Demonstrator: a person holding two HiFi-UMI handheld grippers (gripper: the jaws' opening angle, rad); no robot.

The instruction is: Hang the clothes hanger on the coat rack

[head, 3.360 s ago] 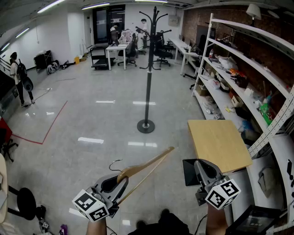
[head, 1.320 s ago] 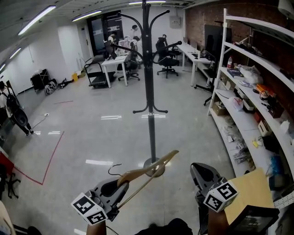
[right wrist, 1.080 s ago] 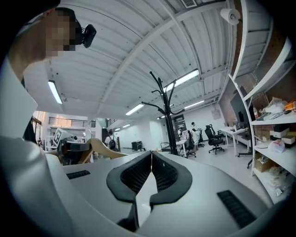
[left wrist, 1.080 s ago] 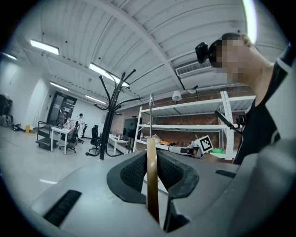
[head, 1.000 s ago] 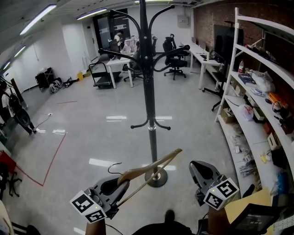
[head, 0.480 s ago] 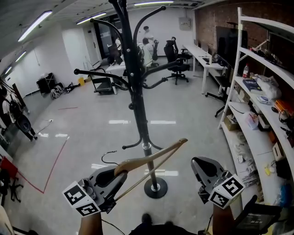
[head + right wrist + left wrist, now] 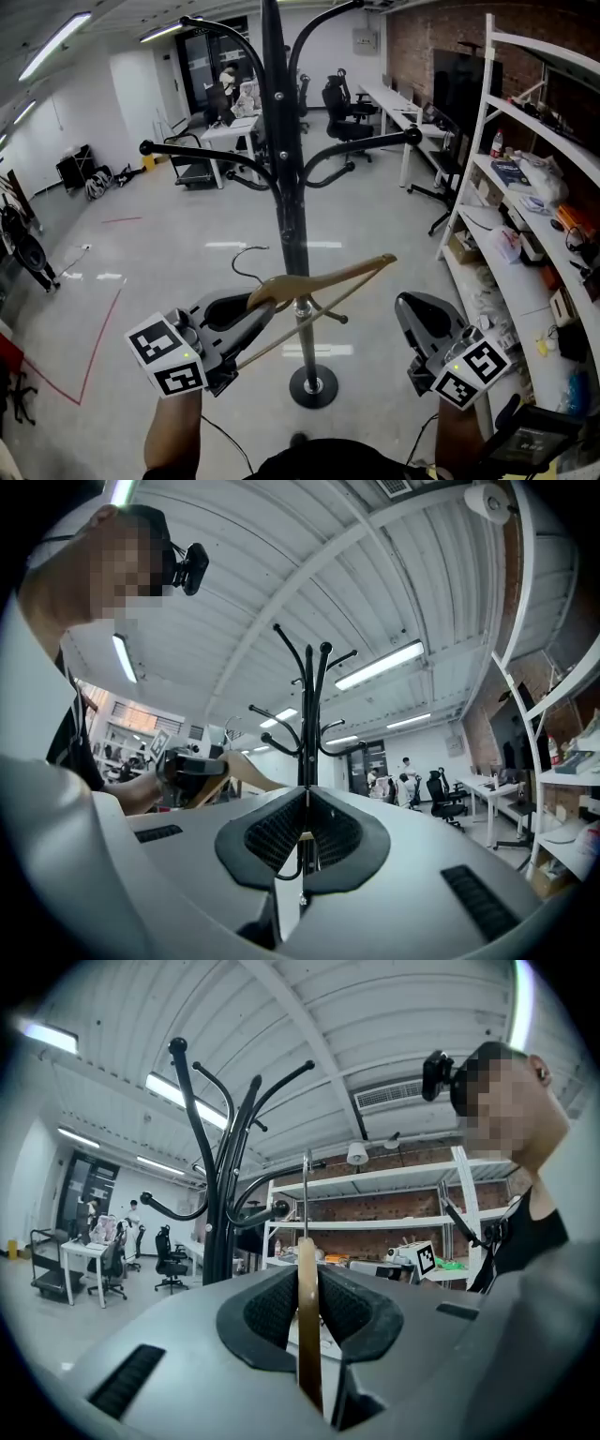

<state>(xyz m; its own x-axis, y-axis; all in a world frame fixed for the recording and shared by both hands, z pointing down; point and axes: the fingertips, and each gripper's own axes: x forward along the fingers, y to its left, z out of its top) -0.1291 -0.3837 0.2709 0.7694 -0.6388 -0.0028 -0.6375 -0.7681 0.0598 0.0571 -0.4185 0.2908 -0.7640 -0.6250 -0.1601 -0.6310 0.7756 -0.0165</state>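
A black coat rack [image 7: 281,159] with curved arms stands straight ahead, its round base [image 7: 314,386] on the floor. My left gripper [image 7: 265,309] is shut on one end of a wooden clothes hanger [image 7: 323,281]. The hanger crosses in front of the pole, and its metal hook [image 7: 246,259] rises just left of the pole, below the arms. In the left gripper view the hanger's wood [image 7: 307,1335] sits pinched between the pads, with the rack [image 7: 220,1222] to the left. My right gripper [image 7: 422,323] is shut on nothing and points at the rack [image 7: 307,714].
White shelving [image 7: 525,187] full of boxes and clutter runs along the right wall. Desks and office chairs [image 7: 337,103] stand at the back, with people near them. A red line [image 7: 94,337] marks the floor at left.
Both grippers have risen and come closer to the rack. The hanger went from near the pole's lower part to crossing it higher up, just under the arms.
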